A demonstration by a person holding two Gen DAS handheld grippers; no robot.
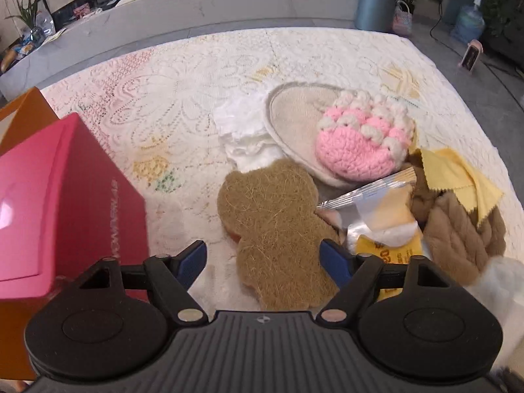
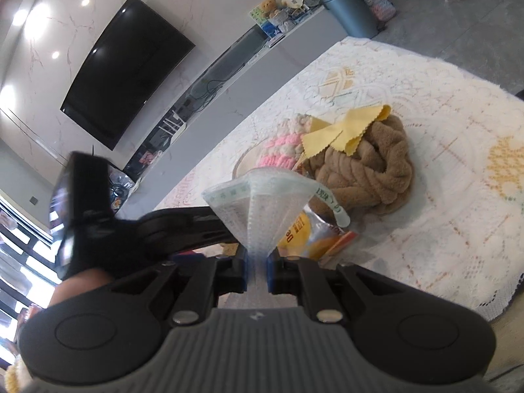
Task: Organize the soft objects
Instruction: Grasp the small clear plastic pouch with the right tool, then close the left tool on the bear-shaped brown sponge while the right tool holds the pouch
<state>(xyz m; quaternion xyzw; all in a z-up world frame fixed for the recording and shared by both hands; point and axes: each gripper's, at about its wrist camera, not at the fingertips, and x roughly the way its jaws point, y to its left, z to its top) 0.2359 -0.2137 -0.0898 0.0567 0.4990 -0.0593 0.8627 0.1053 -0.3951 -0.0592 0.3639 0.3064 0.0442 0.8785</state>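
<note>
**Inspector:** Progress on the sorting?

**Assistant:** Early, by my judgement. Most soft items lie heaped ahead of the left hand-held gripper (image 1: 263, 263), whose jaws stand wide apart and hold nothing. A flat brown bear-shaped fibre pad (image 1: 278, 226) lies between and just beyond its fingers; whether they touch it I cannot tell.

**Inspector:** And the right?

**Assistant:** The right hand-held gripper (image 2: 256, 270) is clamped on a clear crinkled plastic packet with green print (image 2: 262, 199), lifted above the lace-covered counter (image 2: 442, 229).

**Inspector:** What remains?

**Assistant:** Beyond the left hand-held gripper: a pink and cream crocheted hat (image 1: 363, 140) resting on a beige oval insole (image 1: 294, 124), crumpled white cloth (image 1: 245, 131) beside it, a silver and yellow foil sachet (image 1: 376, 209), a brown braided plush rope (image 1: 458, 229) under a yellow zigzag-edged cloth (image 1: 458, 177).

**Inspector:** Obstructions?

**Assistant:** A pink lidded box (image 1: 65, 203) stands close on its left side. The overlapping heap risks dragging neighbours.
</note>
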